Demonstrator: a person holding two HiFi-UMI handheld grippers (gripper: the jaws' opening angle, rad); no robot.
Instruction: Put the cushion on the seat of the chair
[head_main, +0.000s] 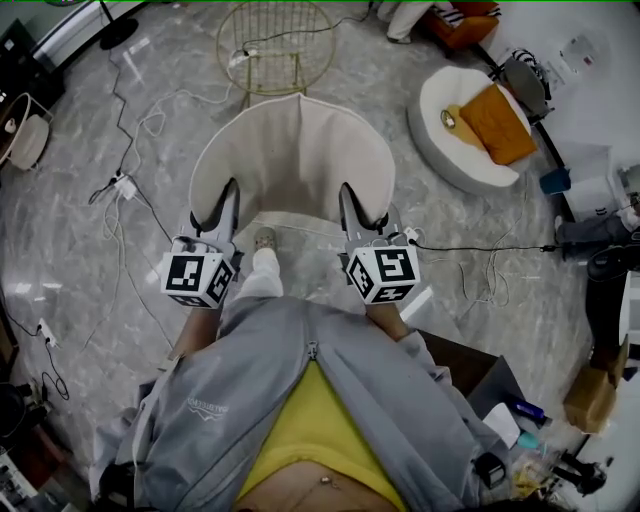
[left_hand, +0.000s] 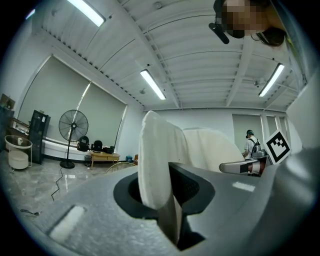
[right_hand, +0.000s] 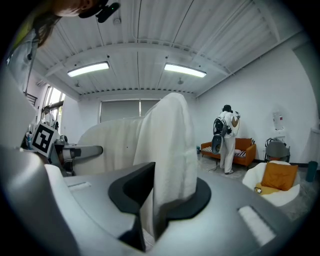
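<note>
I hold a cream, curved cushion (head_main: 292, 160) out in front of the person, at about chest height over the floor. My left gripper (head_main: 228, 198) is shut on its left edge and my right gripper (head_main: 351, 203) is shut on its right edge. In the left gripper view the cushion's edge (left_hand: 156, 160) stands pinched between the jaws. The right gripper view shows the cushion (right_hand: 169, 145) squeezed the same way. The gold wire chair (head_main: 276, 44) stands beyond the cushion's far edge, its seat bare.
Cables and a power strip (head_main: 125, 186) lie on the grey floor to the left. A round white seat (head_main: 448, 135) with an orange pillow (head_main: 497, 122) sits at the right. A person (right_hand: 227, 137) stands by an orange sofa (right_hand: 243, 150). A standing fan (left_hand: 73, 128) is at the far left.
</note>
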